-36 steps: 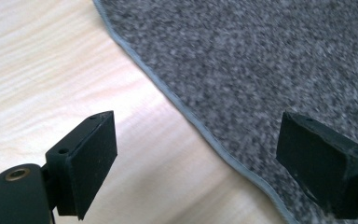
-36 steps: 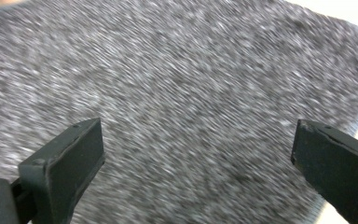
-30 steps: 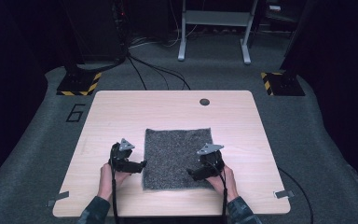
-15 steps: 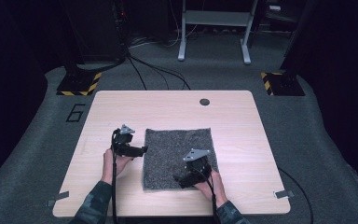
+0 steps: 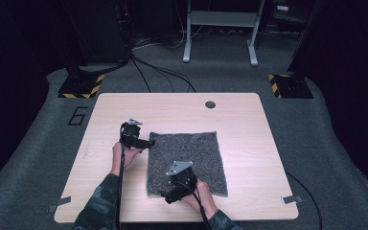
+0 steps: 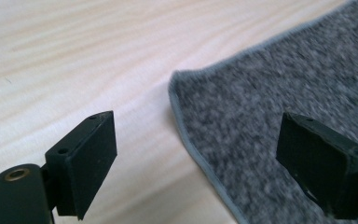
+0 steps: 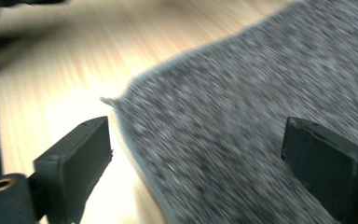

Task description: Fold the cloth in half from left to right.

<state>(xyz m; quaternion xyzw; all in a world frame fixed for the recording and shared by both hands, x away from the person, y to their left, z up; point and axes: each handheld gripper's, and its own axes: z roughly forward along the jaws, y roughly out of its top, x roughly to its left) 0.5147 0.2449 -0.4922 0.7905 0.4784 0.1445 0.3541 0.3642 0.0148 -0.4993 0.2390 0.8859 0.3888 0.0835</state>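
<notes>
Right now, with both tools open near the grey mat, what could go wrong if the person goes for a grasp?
The left tool sits at the felt mat's far left corner with jaws spread across its edge; closing there could pinch only the thin hem and slip off. The right tool is over the near left corner, and its view is motion-blurred, so it may land off target. The mat lies flat on the wooden table, so a jaw could scrape wood.

i'm seeing the grey mat (image 7: 261,116) smearing with motion blur in the right gripper view, running off at 3 o'clock.
</notes>
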